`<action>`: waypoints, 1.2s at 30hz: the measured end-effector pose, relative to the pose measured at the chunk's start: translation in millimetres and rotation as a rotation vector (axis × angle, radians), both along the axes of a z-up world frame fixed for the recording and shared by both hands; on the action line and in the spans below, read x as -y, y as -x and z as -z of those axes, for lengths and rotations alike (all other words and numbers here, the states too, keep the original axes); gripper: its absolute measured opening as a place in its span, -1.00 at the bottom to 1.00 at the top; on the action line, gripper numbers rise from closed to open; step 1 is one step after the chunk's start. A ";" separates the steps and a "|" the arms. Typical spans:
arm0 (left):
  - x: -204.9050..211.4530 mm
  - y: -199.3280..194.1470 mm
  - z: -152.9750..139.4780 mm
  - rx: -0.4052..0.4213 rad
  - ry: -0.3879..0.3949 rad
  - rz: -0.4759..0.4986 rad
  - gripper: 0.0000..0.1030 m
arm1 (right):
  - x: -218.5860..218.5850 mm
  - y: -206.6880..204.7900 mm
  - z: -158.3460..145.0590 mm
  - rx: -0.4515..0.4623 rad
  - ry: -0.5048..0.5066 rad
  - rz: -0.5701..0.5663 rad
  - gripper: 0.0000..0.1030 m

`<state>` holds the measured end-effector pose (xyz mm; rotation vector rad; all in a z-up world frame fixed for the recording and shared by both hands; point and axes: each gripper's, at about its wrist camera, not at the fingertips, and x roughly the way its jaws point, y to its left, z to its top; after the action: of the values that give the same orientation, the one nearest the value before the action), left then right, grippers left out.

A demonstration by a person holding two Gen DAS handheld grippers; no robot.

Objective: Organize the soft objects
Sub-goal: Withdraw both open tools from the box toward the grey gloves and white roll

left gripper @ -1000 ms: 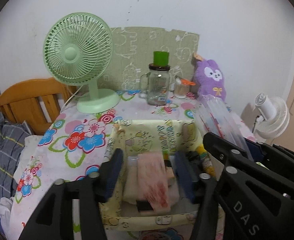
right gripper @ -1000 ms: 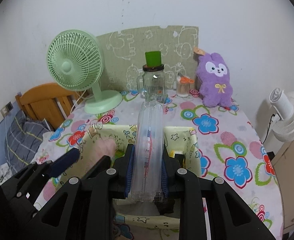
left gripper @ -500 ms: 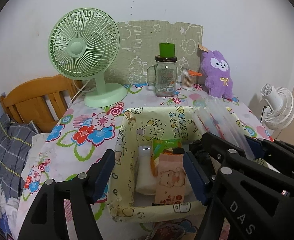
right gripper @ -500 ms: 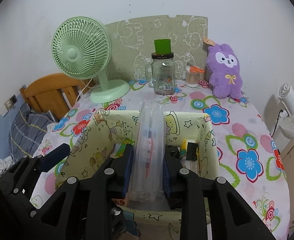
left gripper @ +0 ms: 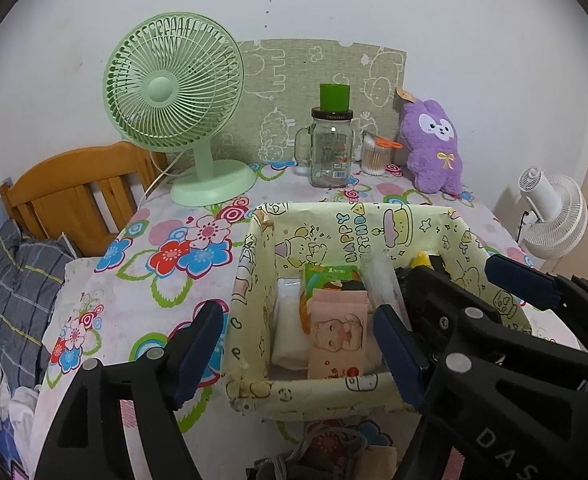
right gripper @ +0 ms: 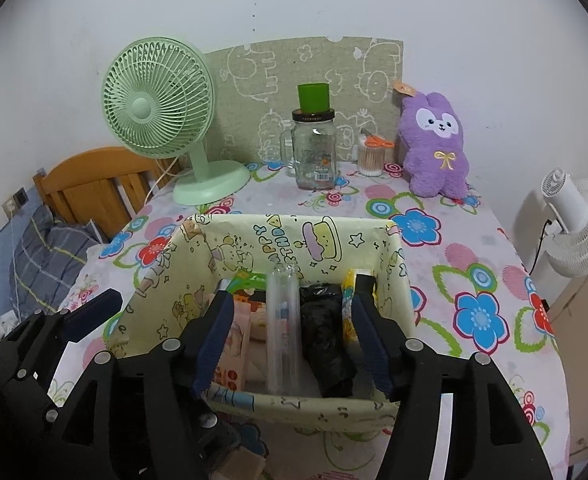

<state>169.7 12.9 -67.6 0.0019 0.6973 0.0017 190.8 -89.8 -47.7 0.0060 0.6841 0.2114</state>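
A yellow cartoon-print box (left gripper: 305, 398) (right gripper: 294, 402) stands on the flowered table. My left gripper (left gripper: 295, 312) hovers over its near left part, jaws opening. A pink tissue pack (left gripper: 335, 338) lies below them in the box, untouched, beside a white pack (left gripper: 290, 328) and a green pack (left gripper: 325, 274). My right gripper (right gripper: 292, 296) is opening too. A clear plastic pack (right gripper: 282, 320) stands free between its pads, next to a black bag (right gripper: 325, 340) and a yellow pack (right gripper: 347, 308). A purple plush (right gripper: 433, 144) (left gripper: 431, 148) sits at the back right.
At the back stand a green fan (left gripper: 174, 92), a glass jar mug (right gripper: 313, 152) topped by a green cup, and a tub of cotton swabs (right gripper: 371, 158). A wooden headboard (left gripper: 74, 184) is left of the table, a white fan (right gripper: 577, 224) right. A grey pouch (left gripper: 321, 452) lies near me.
The right jaws have spread and let go of the clear pack, which now stands lower in the box. The left jaws have widened, and the pink pack has settled flat in the box.
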 end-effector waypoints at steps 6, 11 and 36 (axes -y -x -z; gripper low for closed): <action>5.4 11.1 -7.5 0.025 -0.008 0.011 0.65 | 3.5 12.9 -8.7 0.027 0.003 0.010 0.53; 8.2 20.9 -15.1 0.043 -0.012 0.021 0.70 | 8.9 23.9 -15.3 0.044 -0.003 0.025 0.65; 23.7 84.3 -52.4 0.144 -0.001 0.060 0.95 | 30.0 92.8 -52.1 0.142 -0.031 0.066 0.99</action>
<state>85.4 -10.8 -15.1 0.0231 0.5535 -0.0551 98.0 -119.9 4.4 0.0427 0.5385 0.1576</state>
